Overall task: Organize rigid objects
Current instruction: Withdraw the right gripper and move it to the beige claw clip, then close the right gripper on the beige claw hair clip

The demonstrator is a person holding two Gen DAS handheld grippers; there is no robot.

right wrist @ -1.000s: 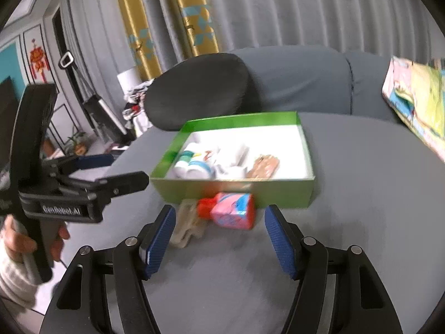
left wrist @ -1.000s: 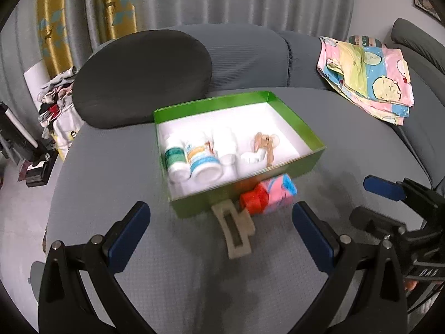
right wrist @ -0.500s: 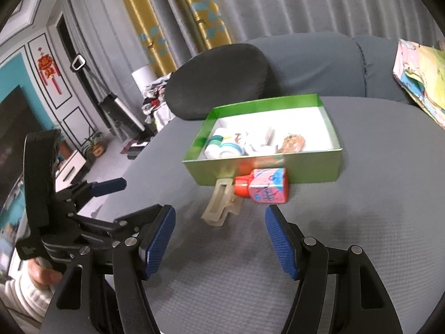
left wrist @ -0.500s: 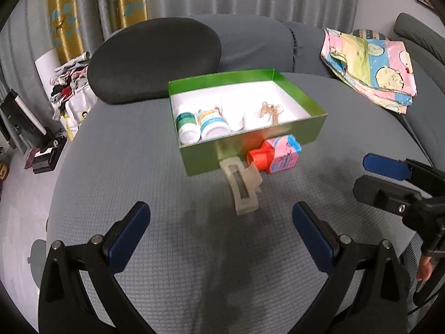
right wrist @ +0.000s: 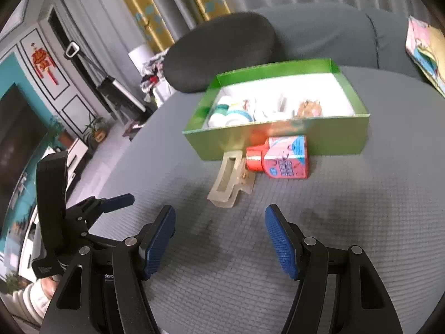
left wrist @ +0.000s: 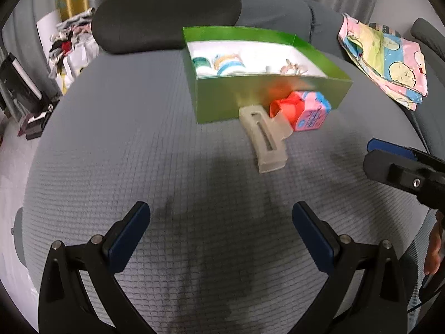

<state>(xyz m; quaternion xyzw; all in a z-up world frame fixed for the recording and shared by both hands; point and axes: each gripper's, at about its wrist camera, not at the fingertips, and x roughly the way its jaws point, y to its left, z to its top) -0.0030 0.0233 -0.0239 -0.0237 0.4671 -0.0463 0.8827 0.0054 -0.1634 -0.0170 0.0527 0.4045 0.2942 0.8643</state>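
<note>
Both grippers — left [left wrist: 221, 232] and right [right wrist: 219, 240] — hovered with jaws apart, holding nothing. The beige hair clip [left wrist: 264, 139] and pink bottle [left wrist: 306, 111] lay touching just outside the green box [left wrist: 250, 94] — on grey cushion [left wrist: 139, 139].

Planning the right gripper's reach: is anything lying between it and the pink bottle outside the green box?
Nothing visible blocks it. Bare grey cloth lies between the right gripper and the pink bottle; the beige hair clip sits just left of that path.
</note>
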